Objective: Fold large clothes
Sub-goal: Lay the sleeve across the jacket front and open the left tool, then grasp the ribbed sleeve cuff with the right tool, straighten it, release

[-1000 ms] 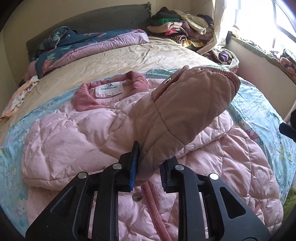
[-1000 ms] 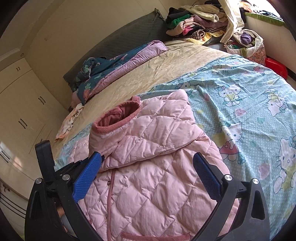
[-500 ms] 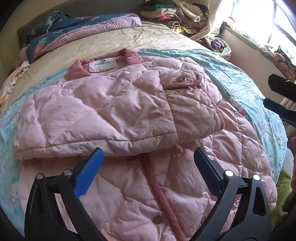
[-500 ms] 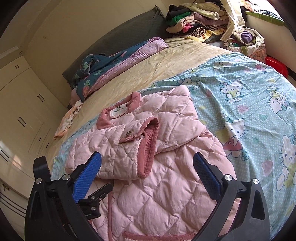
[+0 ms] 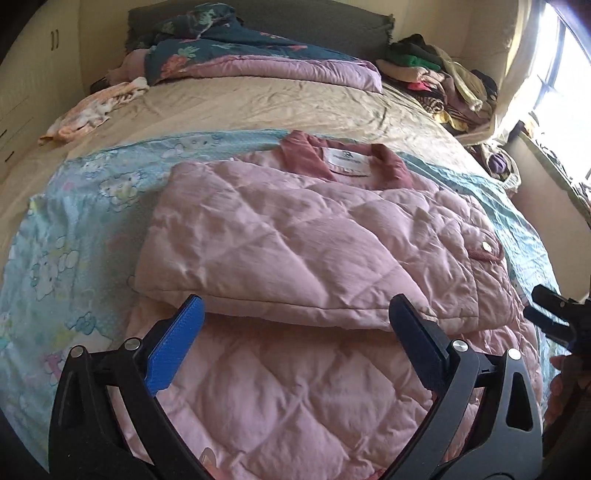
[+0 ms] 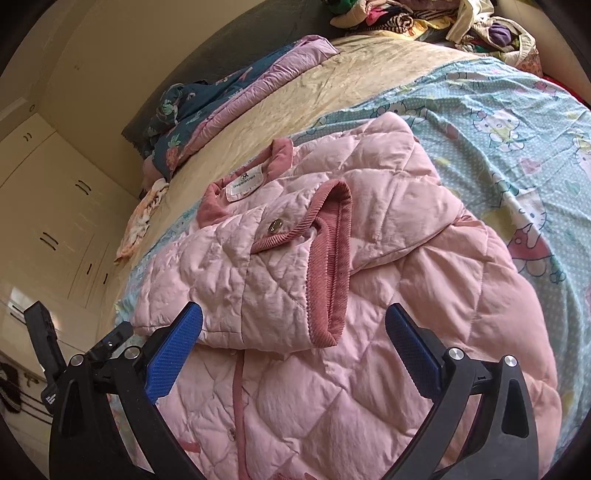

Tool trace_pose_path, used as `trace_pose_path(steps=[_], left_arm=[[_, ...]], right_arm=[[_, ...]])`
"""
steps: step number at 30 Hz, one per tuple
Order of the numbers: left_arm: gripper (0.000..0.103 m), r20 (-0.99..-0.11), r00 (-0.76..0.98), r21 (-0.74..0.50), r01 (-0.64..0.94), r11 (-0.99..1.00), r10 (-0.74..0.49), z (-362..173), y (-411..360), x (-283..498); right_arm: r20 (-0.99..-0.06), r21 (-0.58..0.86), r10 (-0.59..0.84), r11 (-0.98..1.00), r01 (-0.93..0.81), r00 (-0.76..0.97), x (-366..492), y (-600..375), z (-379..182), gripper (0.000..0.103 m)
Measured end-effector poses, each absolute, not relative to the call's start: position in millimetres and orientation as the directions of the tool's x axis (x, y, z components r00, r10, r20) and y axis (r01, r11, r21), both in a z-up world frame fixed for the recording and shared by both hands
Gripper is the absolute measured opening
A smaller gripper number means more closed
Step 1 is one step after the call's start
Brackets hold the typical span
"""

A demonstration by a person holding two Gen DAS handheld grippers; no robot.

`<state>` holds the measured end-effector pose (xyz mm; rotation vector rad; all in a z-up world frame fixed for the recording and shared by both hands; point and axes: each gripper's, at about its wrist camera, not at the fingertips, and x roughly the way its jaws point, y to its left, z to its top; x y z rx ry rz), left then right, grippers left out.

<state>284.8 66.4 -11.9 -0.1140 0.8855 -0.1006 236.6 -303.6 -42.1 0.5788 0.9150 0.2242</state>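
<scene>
Both claws, left claw [image 5: 295,332] and right claw [image 6: 293,338], gape empty above the puffy quilted pink jacket [image 5: 306,254], corduroy-trimmed.

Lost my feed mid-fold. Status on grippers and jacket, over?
Left gripper open, empty. Right gripper open, empty. Pink quilted jacket flat on the bed, both sleeves folded across its front, lower half unfolded. Nothing in the way.

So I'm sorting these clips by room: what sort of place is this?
Most likely a home bedroom. A pink quilted jacket lies on a made bed with a cartoon-print sheet, a dark headboard stands behind, and built-in wardrobe doors line the wall.
</scene>
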Motion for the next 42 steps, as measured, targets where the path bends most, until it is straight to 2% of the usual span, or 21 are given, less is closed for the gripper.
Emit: trace_pose_path(steps=[11,15,16,17,19,22,27,31,37,42], left_arm=[[0.093,-0.743,0.663,-0.186,-0.075,0.98,-0.09,-5,125,284],[0.093,-0.743,0.663,-0.201,-0.098,0.975,-0.086,-8,137,285],[0.093,-0.744,0.663,-0.204,-0.104,0.973,-0.085,-8,139,285],[0.093,-0.743,0.664,-0.209,-0.108,0.972,-0.086,-9,141,286],[0.093,-0.742,0.664,-0.218,-0.11,0.97,-0.091,-10,142,288],[0.093,-0.74,0.665,-0.224,-0.112,0.968,-0.095,-10,143,290],[0.093,-0.742,0.663,-0.234,-0.116,0.965,-0.101,-9,144,295],[0.093,-0.734,0.671,-0.236,-0.11,0.965,-0.103,-4,141,303],[0.093,-0.728,0.676,-0.231,-0.08,0.97,-0.118,3,127,320],[0.093,-0.726,0.673,-0.235,-0.047,0.971,-0.143,3,112,333]], right_arm=[[-0.702,0.599,0.43,0.787,0.144,0.568,260,-290,-75,0.098],[-0.7,0.582,0.401,0.8,0.146,0.591,260,-290,-76,0.074],[-0.695,0.579,0.397,0.803,0.139,0.6,259,-290,-76,0.059],[-0.692,0.565,0.389,0.816,0.123,0.608,258,-289,-73,0.054],[-0.675,0.542,0.384,0.838,0.069,0.63,256,-287,-63,0.026],[-0.637,0.483,0.366,0.875,-0.019,0.679,255,-281,-34,0.019],[-0.562,0.37,0.353,0.916,-0.154,0.748,264,-272,22,0.016],[-0.543,0.277,0.306,0.945,-0.177,0.782,280,-269,46,0.016],[-0.578,0.174,0.221,0.974,-0.147,0.786,301,-274,36,0.015],[-0.621,0.202,0.211,0.974,-0.106,0.755,310,-280,12,0.015]])
